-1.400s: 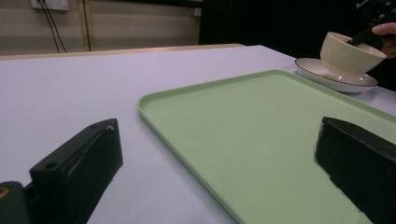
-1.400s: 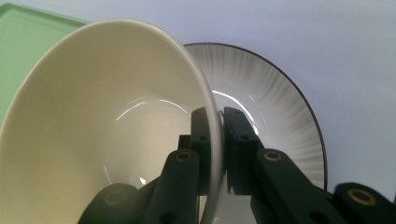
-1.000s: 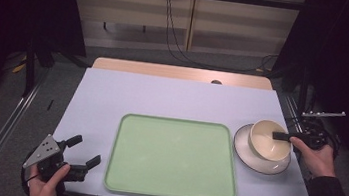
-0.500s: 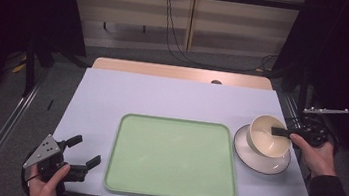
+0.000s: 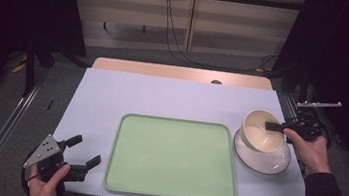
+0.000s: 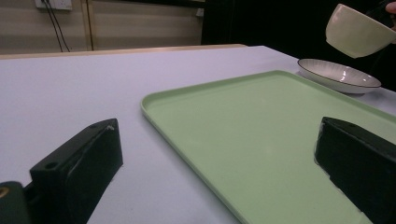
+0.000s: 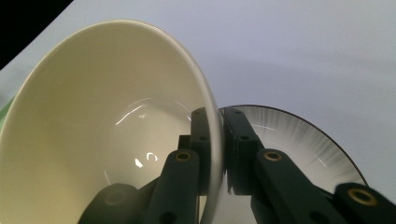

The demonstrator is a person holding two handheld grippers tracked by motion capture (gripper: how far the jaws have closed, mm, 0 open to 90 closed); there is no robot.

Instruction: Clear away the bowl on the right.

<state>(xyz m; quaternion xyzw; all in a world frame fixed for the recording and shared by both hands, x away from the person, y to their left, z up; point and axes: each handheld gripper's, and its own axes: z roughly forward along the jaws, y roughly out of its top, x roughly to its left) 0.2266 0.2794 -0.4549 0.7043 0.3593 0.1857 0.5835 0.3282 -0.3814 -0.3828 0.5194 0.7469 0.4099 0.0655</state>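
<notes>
Right gripper (image 5: 277,126) was clamped on the rim of a cream bowl (image 5: 262,132), one jaw inside the wall, one outside. Bowl glossy, round, deep, tilted and lifted clear of the plate (image 5: 261,160) directly beneath it. Plate shallow, pale, fine radial lines, thin dark edge. The right hand (image 5: 312,149) held the tool from behind, dark sleeve below it.

Left gripper (image 5: 80,158) sat with jaws spread wide, nothing between them, low at the table's near corner in the left hand (image 5: 43,187). Just ahead of its jaws: a light green tray (image 5: 173,158), rectangular, rounded corners, raised lip, matte, bare.

Table (image 5: 162,96) covered in smooth pale lavender-white sheet; a strip of wood showed at the far edge. Beyond: grey floor, hanging black cables (image 5: 171,22), dark surroundings either side.
</notes>
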